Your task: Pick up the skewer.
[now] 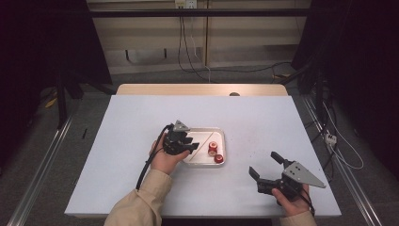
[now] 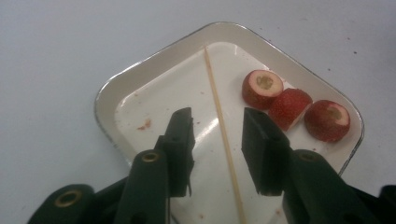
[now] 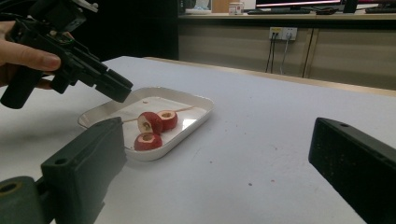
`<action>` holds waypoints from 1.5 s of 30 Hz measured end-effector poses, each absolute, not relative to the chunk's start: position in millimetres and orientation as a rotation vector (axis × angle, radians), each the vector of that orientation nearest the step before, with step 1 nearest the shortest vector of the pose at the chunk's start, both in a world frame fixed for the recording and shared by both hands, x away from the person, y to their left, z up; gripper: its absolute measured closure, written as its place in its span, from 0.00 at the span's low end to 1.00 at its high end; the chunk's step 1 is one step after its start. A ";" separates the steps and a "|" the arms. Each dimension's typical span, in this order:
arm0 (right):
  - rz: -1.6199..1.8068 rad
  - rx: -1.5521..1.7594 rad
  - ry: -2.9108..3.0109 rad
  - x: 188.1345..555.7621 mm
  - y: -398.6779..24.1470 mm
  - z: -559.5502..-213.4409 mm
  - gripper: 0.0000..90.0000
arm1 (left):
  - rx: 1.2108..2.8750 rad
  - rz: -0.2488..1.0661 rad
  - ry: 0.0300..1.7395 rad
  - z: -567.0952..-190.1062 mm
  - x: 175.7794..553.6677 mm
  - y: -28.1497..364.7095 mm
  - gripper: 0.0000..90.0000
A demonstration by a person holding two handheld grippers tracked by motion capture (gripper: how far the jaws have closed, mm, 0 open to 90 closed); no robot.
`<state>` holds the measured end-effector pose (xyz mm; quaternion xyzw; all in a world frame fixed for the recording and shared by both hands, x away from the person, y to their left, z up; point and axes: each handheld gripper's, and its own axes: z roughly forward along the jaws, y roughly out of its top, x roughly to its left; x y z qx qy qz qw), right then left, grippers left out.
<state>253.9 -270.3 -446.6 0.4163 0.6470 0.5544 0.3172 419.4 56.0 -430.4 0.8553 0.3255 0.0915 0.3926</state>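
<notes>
Your left gripper (image 2: 217,135) hangs over the shallow white metal tray (image 2: 121,84), jaws parted astride the thin wooden skewer (image 2: 219,116), clear of it; three red fruit pieces (image 2: 289,105) lie alongside. Your right gripper (image 1: 266,166) gapes beside the tray.

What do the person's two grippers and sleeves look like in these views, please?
Both the left gripper and right gripper are black, with two blocky jaws and brass-coloured rivets. Each carries a grey three-cornered plate; a black cable trails from the left. The sleeves are beige.
</notes>
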 end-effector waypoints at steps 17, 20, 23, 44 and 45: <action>1.459 1.102 1.702 253.2 -272.9 -447.4 0.04 | 2.347 0.189 0.833 -442.3 429.4 24.6 0.93; 1.463 1.104 1.700 252.9 -272.6 -447.1 0.04 | 2.357 0.154 0.835 -441.6 431.0 20.9 0.98; 1.460 1.102 1.702 253.1 -272.7 -447.5 0.04 | 2.374 0.131 0.865 -439.9 432.9 18.0 0.99; 1.459 1.101 1.707 253.7 -274.0 -448.3 0.04 | 2.355 0.129 0.955 -424.5 428.9 33.0 1.00; 1.459 1.100 1.707 253.8 -273.9 -448.3 0.04 | 2.357 0.127 0.953 -422.3 428.1 35.0 1.00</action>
